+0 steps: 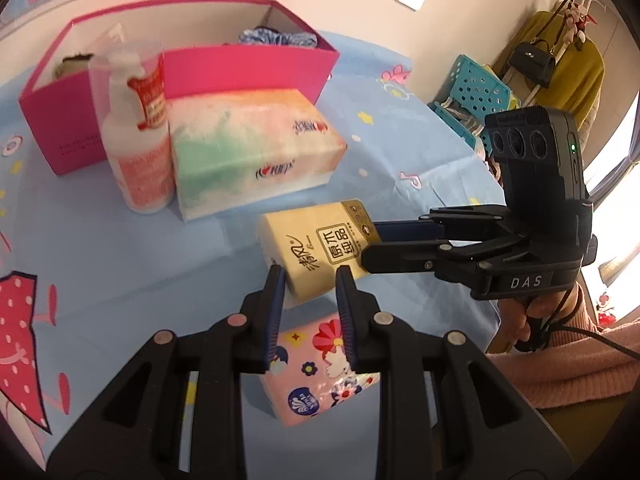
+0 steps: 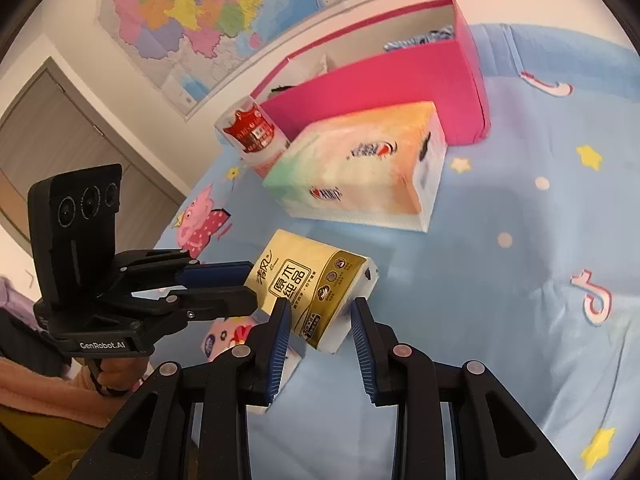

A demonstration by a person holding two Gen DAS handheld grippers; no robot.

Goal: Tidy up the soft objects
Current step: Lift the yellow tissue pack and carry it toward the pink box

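Floral pack (image 1: 320, 376) sits clamped in the left gripper (image 1: 310, 312), yellow pack (image 2: 316, 292) in the right gripper (image 2: 320, 328), before the pink box (image 1: 248, 68) holding blue cloth (image 1: 276, 36).

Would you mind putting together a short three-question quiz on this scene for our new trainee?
1. Which thing is the right gripper clamped on? A) a white bottle B) a yellow tissue pack C) a blue basket
2. True or false: the magenta box has its lid closed.
3. What stands just beside the large tissue pack, in front of that box?

Key
1. B; the left gripper holds the floral tissue pack.
2. False: the box is open on top.
3. The white bottle.
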